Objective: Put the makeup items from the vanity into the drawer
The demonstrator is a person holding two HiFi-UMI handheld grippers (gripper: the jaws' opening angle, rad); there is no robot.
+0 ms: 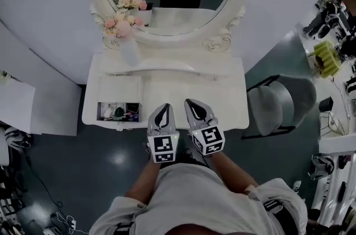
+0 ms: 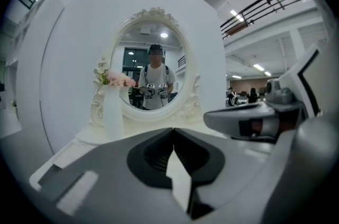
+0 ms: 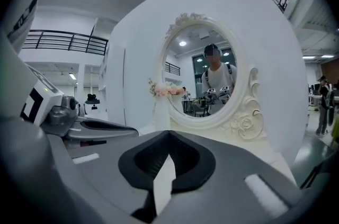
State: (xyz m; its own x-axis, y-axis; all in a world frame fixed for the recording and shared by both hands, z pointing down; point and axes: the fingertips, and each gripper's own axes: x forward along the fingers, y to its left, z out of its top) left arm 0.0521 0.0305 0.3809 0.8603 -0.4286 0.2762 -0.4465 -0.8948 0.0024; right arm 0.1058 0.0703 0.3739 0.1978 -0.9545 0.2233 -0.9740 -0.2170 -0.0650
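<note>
The white vanity (image 1: 222, 95) has a bare top below its oval mirror (image 1: 167, 11). Its small left drawer (image 1: 100, 111) stands pulled out, with several makeup items (image 1: 118, 112) lying inside. My left gripper (image 1: 164, 108) and right gripper (image 1: 192, 102) hover side by side over the vanity's front edge, right of the drawer. Both are shut with nothing between the jaws. In the left gripper view the left gripper (image 2: 172, 131) has its jaws pressed together, pointing at the mirror. The right gripper (image 3: 169, 133) looks the same in its own view.
A white vase of pink flowers (image 1: 128, 49) stands at the vanity's back left. A grey chair (image 1: 281, 99) sits to the right of the vanity. White panels stand at the left, and cluttered benches (image 1: 334, 61) at the far right.
</note>
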